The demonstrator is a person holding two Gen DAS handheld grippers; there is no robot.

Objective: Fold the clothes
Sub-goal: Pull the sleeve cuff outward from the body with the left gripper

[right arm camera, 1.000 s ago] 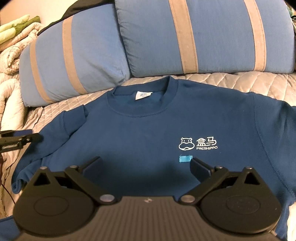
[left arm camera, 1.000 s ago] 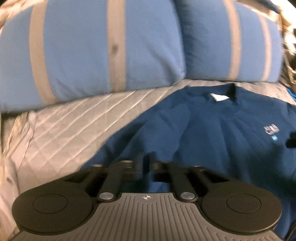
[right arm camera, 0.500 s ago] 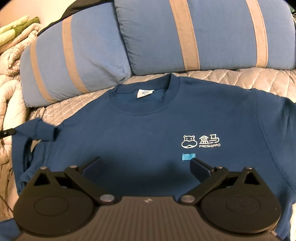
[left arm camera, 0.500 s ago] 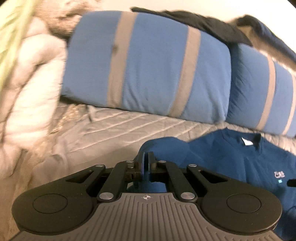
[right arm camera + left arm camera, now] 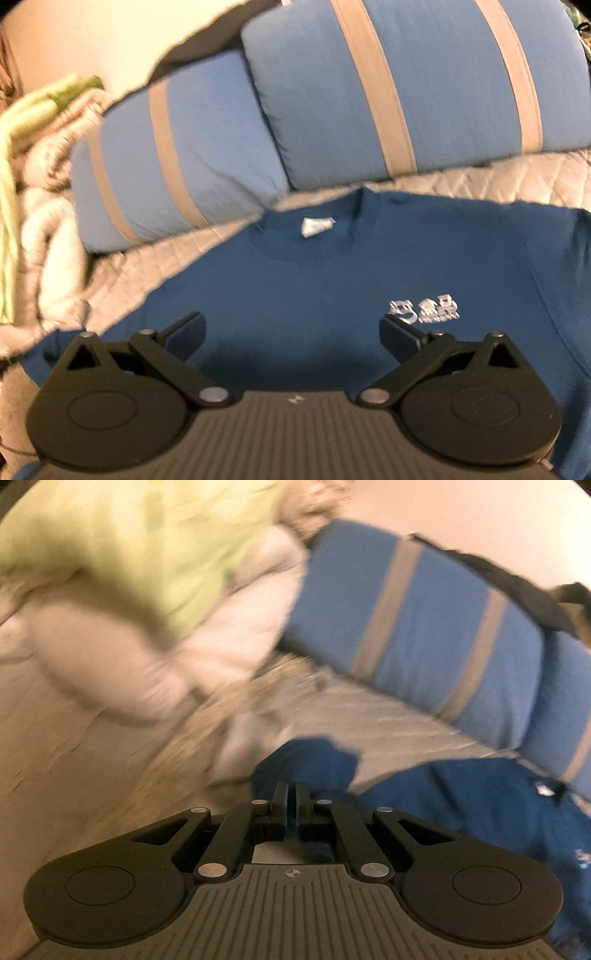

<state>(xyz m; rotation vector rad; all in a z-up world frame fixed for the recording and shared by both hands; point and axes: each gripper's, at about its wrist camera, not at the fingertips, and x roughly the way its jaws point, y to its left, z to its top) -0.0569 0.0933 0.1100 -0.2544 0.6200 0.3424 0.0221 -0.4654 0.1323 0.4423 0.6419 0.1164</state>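
A dark blue sweatshirt (image 5: 332,280) with a white chest logo (image 5: 424,310) and a white neck label lies front up on the grey quilted bedspread (image 5: 517,177). In the left wrist view my left gripper (image 5: 291,794) is shut on the sweatshirt's sleeve (image 5: 306,760), which bunches just past the fingertips and stretches back to the sweatshirt body (image 5: 480,805) at the right. My right gripper (image 5: 291,330) hovers open over the chest, with nothing between its fingers. The view of the left gripper is blurred by motion.
Two blue pillows with tan stripes (image 5: 406,92) (image 5: 177,155) lean along the head of the bed. A cream blanket with a green cloth (image 5: 129,572) is heaped at the left. A dark garment (image 5: 498,576) lies over the pillows.
My left gripper has pulled the sleeve out to the left, away from the sweatshirt body, and rolled. The sleeve has left the right view's left side. The right gripper stays open, its view shifted slightly.
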